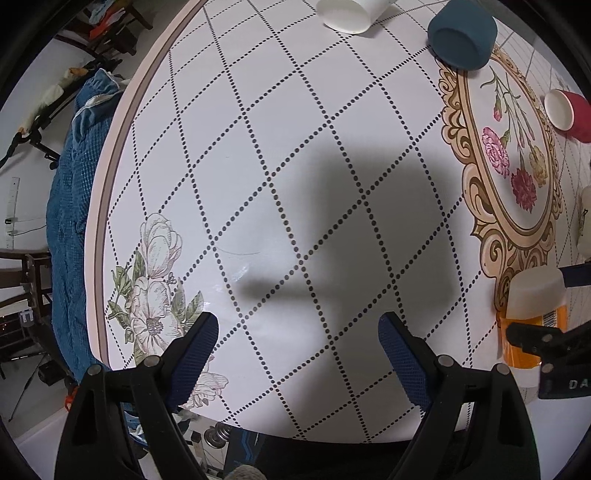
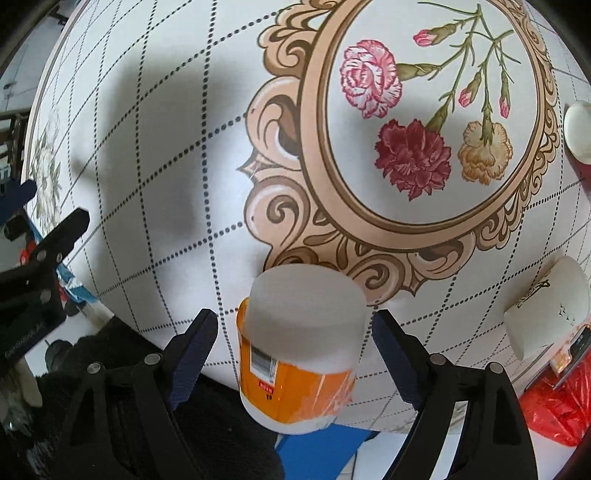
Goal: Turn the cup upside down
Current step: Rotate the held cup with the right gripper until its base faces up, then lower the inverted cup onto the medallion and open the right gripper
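White laminate printed with a dotted diamond grid and a gold-scrolled oval frame of carnations [image 2: 424, 122] covers the round tabletop [image 1: 258, 166], and that frame serves as the landmark here. The largest thing near it is the cup [image 2: 303, 343], orange-bodied with a barcode label and a frosted white end turned towards the right-wrist camera, sitting just below the frame's lower scrollwork at the tabletop's near edge; I cannot tell for certain whether that white end is its base or a cap, so which way up it stands is unclear. The right claw [image 2: 295, 350] is spread wide with the cup between its fingers, neither pad clearly touching it, so by my reading the grasp has not been made and the flip itself is all still to do. The left claw [image 1: 299, 354] is likewise spread and empty, hovering over bare grid well to the left of the frame. Beyond the frame's far end lie a teal cup [image 1: 461, 35] and a white cup [image 1: 351, 14], both tipped on their sides; to the frame's right a red cup [image 1: 569, 110] with a white inside also lies on its side, and a small white cup [image 2: 546, 306] rests near the frame's lower right.
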Motion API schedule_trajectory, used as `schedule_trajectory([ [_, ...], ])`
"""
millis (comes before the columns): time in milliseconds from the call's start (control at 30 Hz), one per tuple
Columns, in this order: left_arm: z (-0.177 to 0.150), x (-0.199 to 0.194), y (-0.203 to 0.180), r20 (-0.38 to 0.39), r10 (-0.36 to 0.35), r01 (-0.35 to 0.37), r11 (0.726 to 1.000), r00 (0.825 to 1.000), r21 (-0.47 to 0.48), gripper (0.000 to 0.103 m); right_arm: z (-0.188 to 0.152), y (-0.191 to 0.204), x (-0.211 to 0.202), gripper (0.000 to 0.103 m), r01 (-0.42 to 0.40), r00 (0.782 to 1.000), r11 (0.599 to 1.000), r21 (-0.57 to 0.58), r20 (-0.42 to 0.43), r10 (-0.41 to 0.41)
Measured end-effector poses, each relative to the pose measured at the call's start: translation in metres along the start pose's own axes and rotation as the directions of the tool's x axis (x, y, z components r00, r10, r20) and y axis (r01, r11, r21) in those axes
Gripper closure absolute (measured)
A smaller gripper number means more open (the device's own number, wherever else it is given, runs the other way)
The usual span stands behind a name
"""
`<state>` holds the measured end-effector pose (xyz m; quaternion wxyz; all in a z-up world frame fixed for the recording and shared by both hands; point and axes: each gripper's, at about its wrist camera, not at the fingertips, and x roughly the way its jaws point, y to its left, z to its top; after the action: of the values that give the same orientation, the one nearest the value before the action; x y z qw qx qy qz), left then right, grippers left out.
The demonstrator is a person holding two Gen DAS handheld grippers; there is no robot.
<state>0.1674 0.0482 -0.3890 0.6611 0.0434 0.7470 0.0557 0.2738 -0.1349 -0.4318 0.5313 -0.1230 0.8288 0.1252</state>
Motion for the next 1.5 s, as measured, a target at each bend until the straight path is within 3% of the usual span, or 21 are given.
schedule_trajectory([
  [100, 0.005, 0.001, -0.001, -0.004, 0.000, 0.001, 1.000, 1.000, 0.011, 0.014, 0.002, -0.004, 0.005, 0.016, -0.020, 1.000, 0.999, 0.032, 0.008, 0.020],
  [200, 0.006, 0.004, -0.004, -0.018, 0.002, -0.001, 1.000, 1.000, 0.022, 0.014, 0.000, -0.014, 0.007, 0.033, -0.019, 0.999, 0.998, 0.057, 0.029, 0.018],
  [333, 0.008, 0.009, -0.009, -0.030, 0.011, -0.010, 1.000, 0.999, 0.028, 0.014, -0.010, -0.030, 0.001, 0.033, -0.044, 0.996, 0.995, 0.091, 0.076, 0.037],
  [367, 0.008, 0.011, -0.009, -0.032, 0.013, -0.012, 0.999, 0.999, 0.031, 0.012, -0.016, -0.037, -0.001, 0.033, -0.049, 0.994, 0.994, 0.100, 0.097, 0.040],
  [400, 0.008, 0.012, -0.009, -0.034, 0.012, -0.011, 0.999, 0.999, 0.032, 0.004, -0.021, -0.042, -0.006, 0.033, -0.058, 0.992, 0.992, 0.112, 0.118, 0.045],
  [567, 0.009, 0.014, -0.011, -0.034, 0.006, -0.005, 0.999, 0.999, 0.040, 0.003, -0.036, -0.068, -0.031, 0.033, -0.104, 0.964, 0.979, 0.177, 0.261, 0.056],
  [667, 0.014, 0.014, -0.006, -0.026, 0.011, -0.010, 0.999, 1.000, 0.046, 0.003, -0.043, -0.081, -0.044, 0.034, -0.134, 0.929, 0.968, 0.211, 0.367, 0.048],
  [800, 0.017, 0.012, -0.011, -0.019, 0.010, -0.009, 0.999, 1.000, 0.047, 0.003, -0.056, -0.081, -0.068, 0.034, -0.164, 0.861, 0.955, 0.249, 0.509, 0.015],
  [900, 0.018, 0.012, -0.010, -0.015, 0.012, -0.011, 0.999, 1.000, 0.050, 0.003, -0.065, -0.076, -0.088, 0.034, -0.173, 0.786, 0.948, 0.268, 0.617, -0.030],
  [1033, 0.024, 0.011, -0.009, -0.009, 0.023, -0.022, 0.998, 1.000, 0.057, 0.003, -0.073, -0.059, -0.099, 0.034, -0.160, 0.668, 0.950, 0.267, 0.738, -0.095],
  [1167, 0.026, 0.013, -0.007, -0.010, 0.027, -0.026, 0.998, 1.000, 0.065, 0.003, -0.076, -0.043, -0.085, 0.034, -0.140, 0.604, 0.954, 0.266, 0.786, -0.131],
  [1267, 0.025, 0.013, -0.007, -0.008, 0.031, -0.030, 0.997, 0.999, 0.072, 0.003, -0.082, -0.037, -0.078, 0.034, -0.119, 0.585, 0.957, 0.263, 0.798, -0.147],
  [1500, 0.022, 0.018, -0.010, -0.003, 0.028, -0.027, 0.995, 1.000, 0.092, 0.003, -0.089, -0.025, -0.065, 0.033, -0.092, 0.614, 0.960, 0.265, 0.774, -0.155],
])
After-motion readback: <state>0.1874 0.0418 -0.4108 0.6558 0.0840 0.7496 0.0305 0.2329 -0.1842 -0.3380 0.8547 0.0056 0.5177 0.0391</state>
